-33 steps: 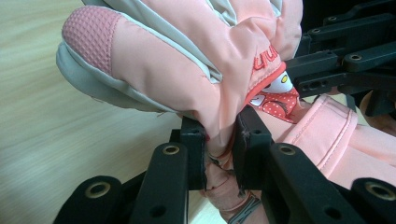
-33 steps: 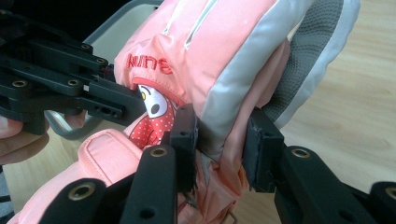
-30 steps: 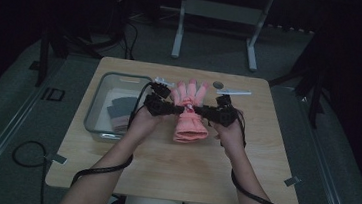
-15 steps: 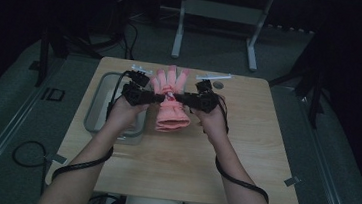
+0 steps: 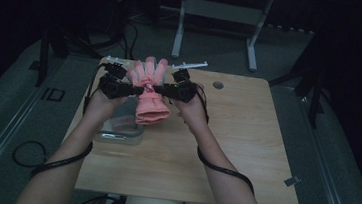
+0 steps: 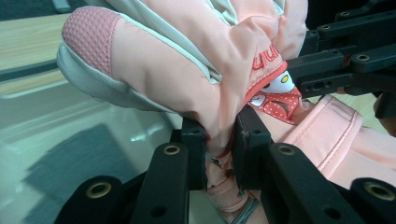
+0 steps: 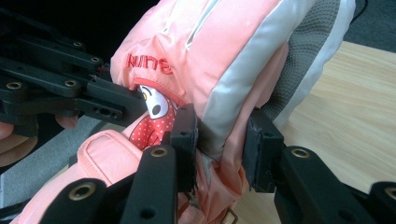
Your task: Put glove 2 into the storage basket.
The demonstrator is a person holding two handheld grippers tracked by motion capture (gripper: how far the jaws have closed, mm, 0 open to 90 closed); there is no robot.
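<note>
Left gripper view: padded, smooth peach glove (image 6: 187,60), waffle-textured fingertip.

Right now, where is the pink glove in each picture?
High view: the pink glove is upper left of middle, held up between both grippers.
Left gripper view: fills the top and middle.
Right gripper view: centre and top.
Shared landmark: the cartoon patch on its wrist.

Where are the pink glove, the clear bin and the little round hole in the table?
Pink glove (image 5: 152,110): high view, on its cuff.
Clear bin (image 5: 115,137): high view, on its near rim.
Round hole (image 5: 218,85): high view, on the hole's middle in the tabletop.
</note>
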